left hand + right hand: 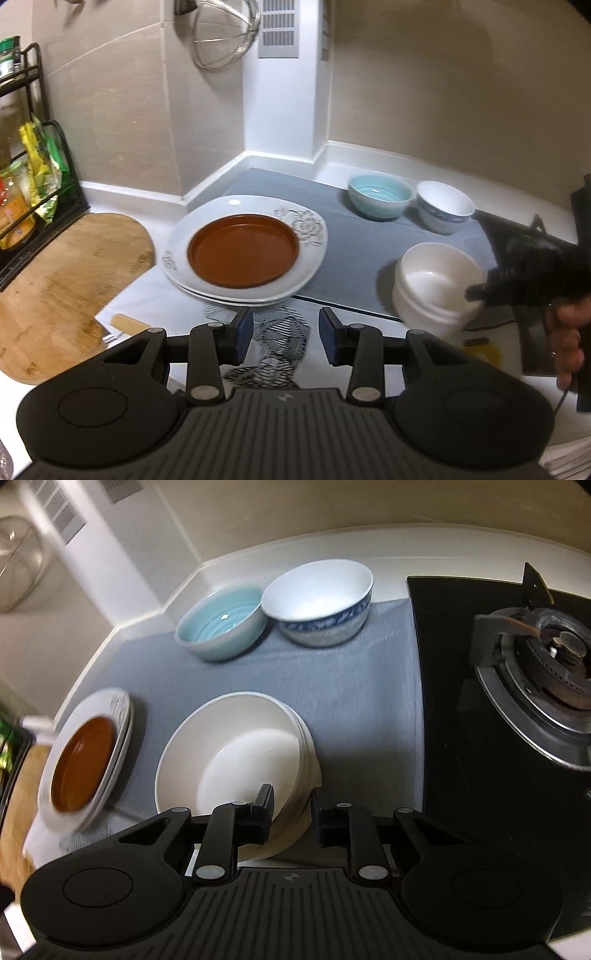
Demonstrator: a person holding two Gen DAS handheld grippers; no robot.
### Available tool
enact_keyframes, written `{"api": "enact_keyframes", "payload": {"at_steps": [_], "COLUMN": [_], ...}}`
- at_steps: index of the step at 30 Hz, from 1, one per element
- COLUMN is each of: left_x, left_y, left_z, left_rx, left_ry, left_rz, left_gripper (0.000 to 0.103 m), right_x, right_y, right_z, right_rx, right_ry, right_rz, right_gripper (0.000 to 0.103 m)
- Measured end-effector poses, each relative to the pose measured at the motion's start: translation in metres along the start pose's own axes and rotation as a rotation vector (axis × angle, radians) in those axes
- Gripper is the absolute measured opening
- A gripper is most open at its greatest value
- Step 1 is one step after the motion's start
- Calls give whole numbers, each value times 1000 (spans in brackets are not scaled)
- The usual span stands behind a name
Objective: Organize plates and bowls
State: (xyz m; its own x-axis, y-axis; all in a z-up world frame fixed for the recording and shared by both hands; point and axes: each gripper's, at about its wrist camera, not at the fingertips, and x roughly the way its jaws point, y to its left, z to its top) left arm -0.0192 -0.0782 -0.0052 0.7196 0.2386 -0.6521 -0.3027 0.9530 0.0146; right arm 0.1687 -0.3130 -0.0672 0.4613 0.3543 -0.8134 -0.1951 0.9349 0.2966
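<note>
Left gripper [286, 334] hangs with its blue pads spread and nothing between them, over a striped black-and-white cloth [275, 347]. Just ahead, a brown plate [243, 250] lies in stacked white floral plates [310, 229]. Ahead-right stand empty white bowls [436, 284], nested; farther off, a teal bowl [380, 197] and a blue-patterned bowl [445, 210], both empty. Jar labels at far left are unreadable.

Right gripper [293, 818] pinches the near rim of the white bowls, one finger inside, one outside. A gas burner [546, 664] sits ahead-right.
</note>
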Motion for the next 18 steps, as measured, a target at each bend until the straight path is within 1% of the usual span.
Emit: {"api": "enact_keyframes", "payload": {"at_steps": [10,13,18], "left_x": [-1,-2,-5], "left_y": [-31,-37,-42], "left_z": [-2,-4,-5], "left_rx": [15,18,20], "left_ry": [13,10,9], "left_rz": [-54,-58,-56], "left_gripper": [44,44,44], "right_x": [-22,-24,-26], "right_y": [7,3,-2], "right_z": [-31,-34,-35], "right_rx": [-75,-78,-82], "right_ry": [42,56,56], "right_rz": [26,40,54], "right_gripper": [24,27,27]}}
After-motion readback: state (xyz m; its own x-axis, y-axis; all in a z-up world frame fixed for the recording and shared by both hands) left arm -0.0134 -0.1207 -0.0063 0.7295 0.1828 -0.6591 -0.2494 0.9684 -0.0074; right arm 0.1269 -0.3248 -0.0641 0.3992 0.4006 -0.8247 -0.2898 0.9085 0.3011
